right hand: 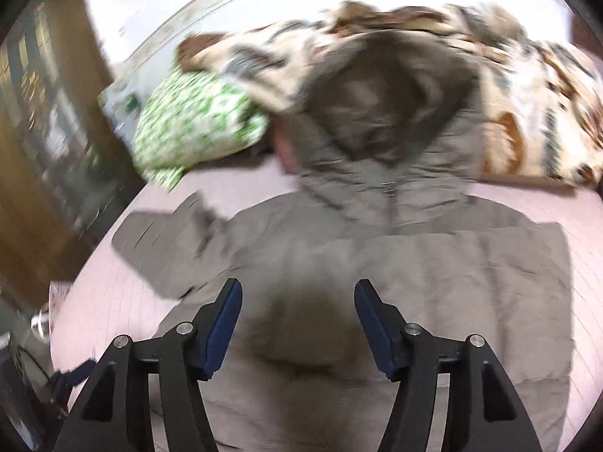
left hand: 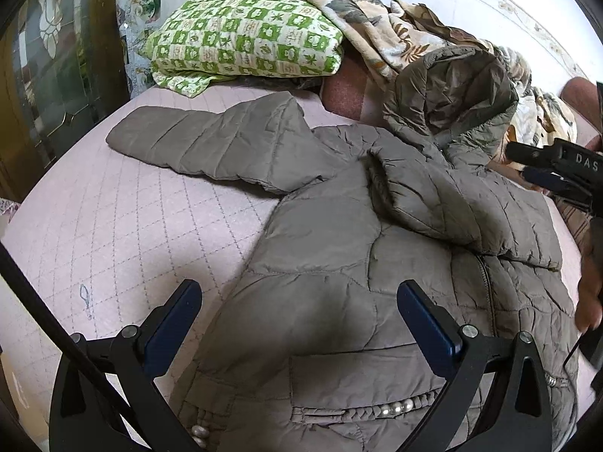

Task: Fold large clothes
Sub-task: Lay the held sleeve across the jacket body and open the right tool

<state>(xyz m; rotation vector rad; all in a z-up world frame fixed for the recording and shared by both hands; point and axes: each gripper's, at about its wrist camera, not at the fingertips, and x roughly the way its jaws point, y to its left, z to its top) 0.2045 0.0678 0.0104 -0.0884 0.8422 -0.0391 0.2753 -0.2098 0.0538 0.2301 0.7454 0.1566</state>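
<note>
The jacket is a plain grey-brown, quilted in stitched panels, with a row of pearly white beads along its pocket trim. Its hood has a darker olive-grey lining. The bed cover is pale pink with a grey diamond stitch pattern. The pillow is checked green and cream, with small leaf and flower motifs. The blanket is cream with brown and grey leaf prints. The left tongs and right tongs are black with dark blue pads.

Soft daylight, blown-out white wall, left view sharp, right view motion-blurred, fisheye edges dark and curved
</note>
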